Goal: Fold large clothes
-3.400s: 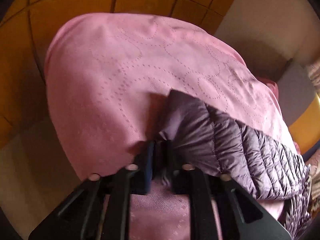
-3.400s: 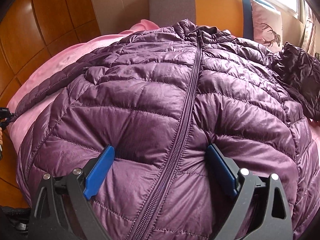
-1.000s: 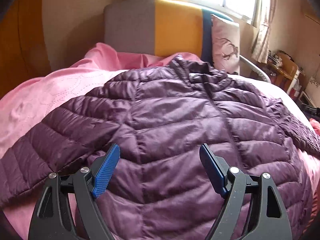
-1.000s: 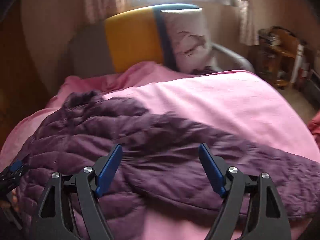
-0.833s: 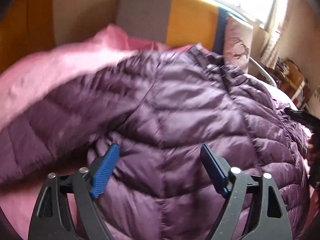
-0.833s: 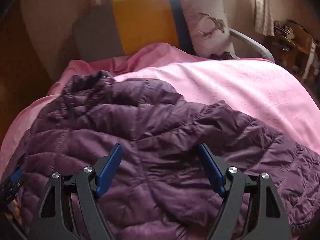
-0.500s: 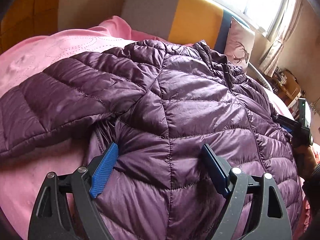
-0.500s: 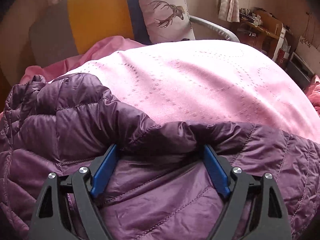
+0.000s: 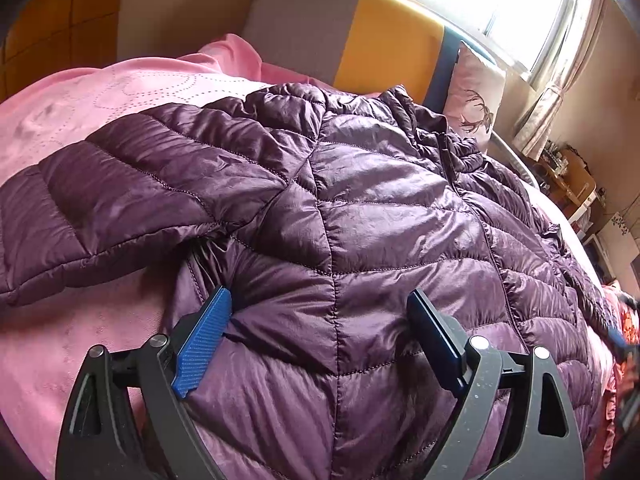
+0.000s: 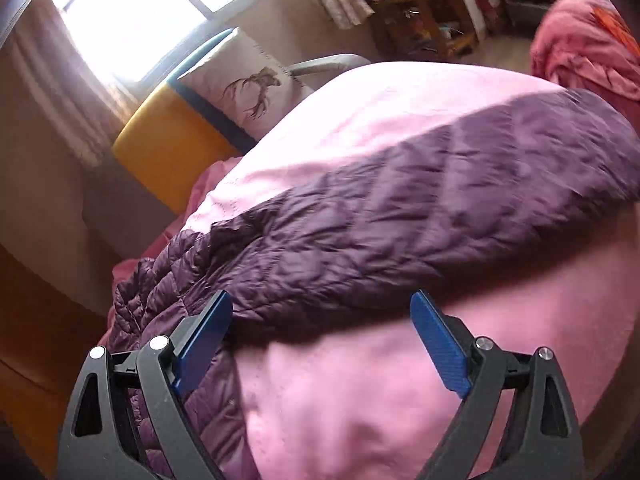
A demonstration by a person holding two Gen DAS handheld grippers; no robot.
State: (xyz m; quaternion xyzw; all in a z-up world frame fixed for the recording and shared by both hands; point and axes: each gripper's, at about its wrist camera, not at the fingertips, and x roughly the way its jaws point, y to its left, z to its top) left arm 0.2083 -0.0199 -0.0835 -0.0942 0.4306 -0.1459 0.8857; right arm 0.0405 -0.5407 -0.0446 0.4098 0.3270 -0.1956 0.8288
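Observation:
A purple quilted puffer jacket [image 9: 360, 208] lies front up, zipped, on a pink bedspread [image 9: 80, 112]. Its left sleeve [image 9: 120, 200] stretches out to the left. My left gripper [image 9: 320, 312] is open, its blue pads pressed down on the jacket body just below the armpit. In the right wrist view the other sleeve [image 10: 440, 200] lies stretched across the pink bedspread [image 10: 360, 380]. My right gripper [image 10: 320, 312] is open and empty over the sleeve's lower edge near the armpit, tilted; the view is blurred.
A grey, yellow and blue headboard [image 9: 352, 44] and a deer-print pillow [image 9: 472, 96] stand at the far end of the bed. A shelf with clutter [image 10: 424, 8] and a red bundle of cloth [image 10: 580, 48] lie beyond the bed's right side.
Earlier my left gripper was shut on the left sleeve's cuff; it let go. Both grippers came to the armpits. In the last half second my right gripper tilted and swung toward the right sleeve.

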